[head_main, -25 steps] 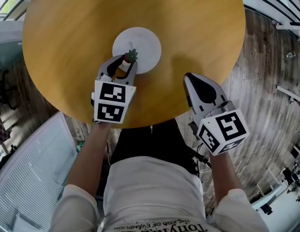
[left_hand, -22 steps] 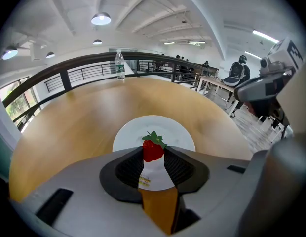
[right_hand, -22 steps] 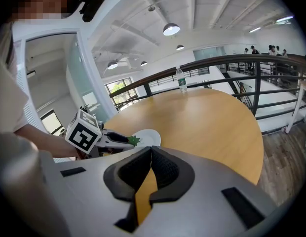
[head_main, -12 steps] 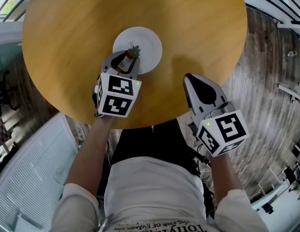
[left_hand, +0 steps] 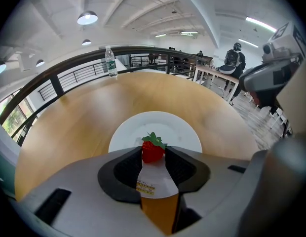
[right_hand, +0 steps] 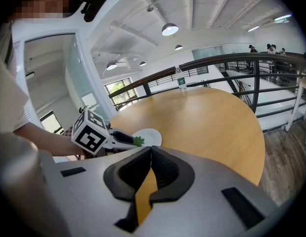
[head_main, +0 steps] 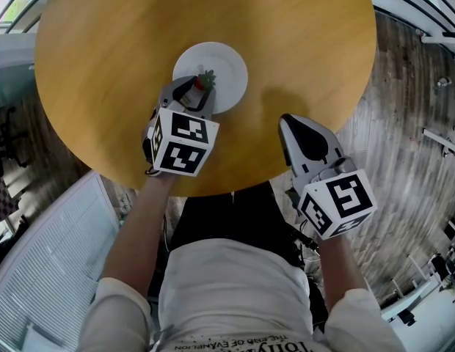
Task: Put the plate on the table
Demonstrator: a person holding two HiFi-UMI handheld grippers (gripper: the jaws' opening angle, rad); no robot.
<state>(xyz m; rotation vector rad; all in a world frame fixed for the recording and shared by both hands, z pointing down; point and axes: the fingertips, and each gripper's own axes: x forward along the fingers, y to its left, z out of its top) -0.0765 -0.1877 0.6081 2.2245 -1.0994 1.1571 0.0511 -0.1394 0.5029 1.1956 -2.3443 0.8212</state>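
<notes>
A white plate (head_main: 221, 61) lies flat on the round wooden table (head_main: 308, 42), near its middle. My left gripper (head_main: 197, 88) hovers over the plate's near edge with a red strawberry (head_main: 204, 81) with green leaves between its pads. In the left gripper view the strawberry (left_hand: 152, 150) sits at the jaw tips, with the plate (left_hand: 168, 127) just beyond and below it; the jaws are opening while the pads still touch the fruit. My right gripper (head_main: 287, 120) hangs over the table's near right edge, shut and empty. From the right gripper view the plate (right_hand: 151, 137) shows small at the left.
A water bottle (left_hand: 110, 61) stands at the table's far edge, by a black railing. The person's body is close against the table's near edge. Wood-plank floor lies to the right of the table. People stand far off beyond the railing.
My left gripper has moved a little forward and to the right with the strawberry, further over the plate's near edge. The right gripper has stayed put.
</notes>
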